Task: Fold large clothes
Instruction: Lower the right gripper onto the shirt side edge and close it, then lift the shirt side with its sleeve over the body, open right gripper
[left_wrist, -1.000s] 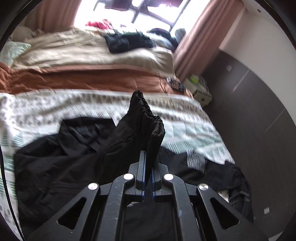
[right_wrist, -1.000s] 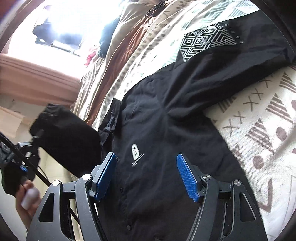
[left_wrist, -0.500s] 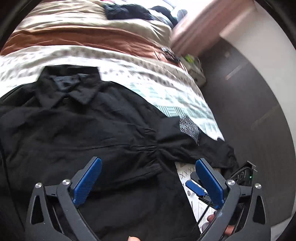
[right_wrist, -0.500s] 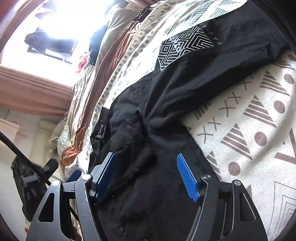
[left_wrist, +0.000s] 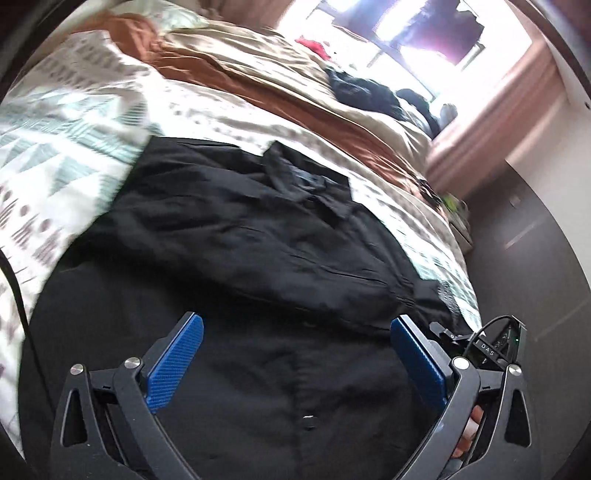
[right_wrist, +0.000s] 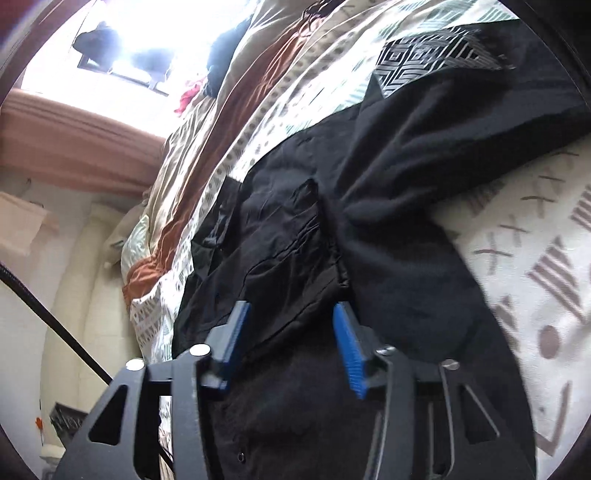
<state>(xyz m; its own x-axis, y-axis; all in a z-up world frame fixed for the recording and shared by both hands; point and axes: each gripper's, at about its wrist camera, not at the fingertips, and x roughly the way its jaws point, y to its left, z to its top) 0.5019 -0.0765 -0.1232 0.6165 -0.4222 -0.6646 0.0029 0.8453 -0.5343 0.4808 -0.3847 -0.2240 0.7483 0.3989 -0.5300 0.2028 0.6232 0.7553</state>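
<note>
My left tool (left_wrist: 295, 347) stood released, its blue pads (left_wrist: 173, 363) spread as wide as they go and nothing clamped between them. It pointed steeply down over the front of the black shirt (left_wrist: 258, 236), just above the button placket. The view there was smeared with blur. At the lower right edge of that view a few fingers (left_wrist: 471, 428) of my hand showed behind the tool's frame.

My right tool (right_wrist: 291, 332) angled down as well, and its jaws were closing. A folded, gathered part of the black shirt (right_wrist: 291, 254) lay between the blue pads (right_wrist: 349, 350), but I could not tell whether they pressed on the cloth yet.

The shirt lay spread front-up on the bed, collar (left_wrist: 306, 181) toward the far side, one sleeve (right_wrist: 461, 125) running out to the right with a patterned patch (right_wrist: 432, 59) near its end. Under it was a pale blanket (right_wrist: 535, 258) printed with triangles, crosses and dots. Beyond came a brown and beige duvet (left_wrist: 288, 88) with a heap of dark clothes (left_wrist: 362, 90) on it, then a bright window (left_wrist: 399, 33) and a pink curtain (left_wrist: 491, 122).
</note>
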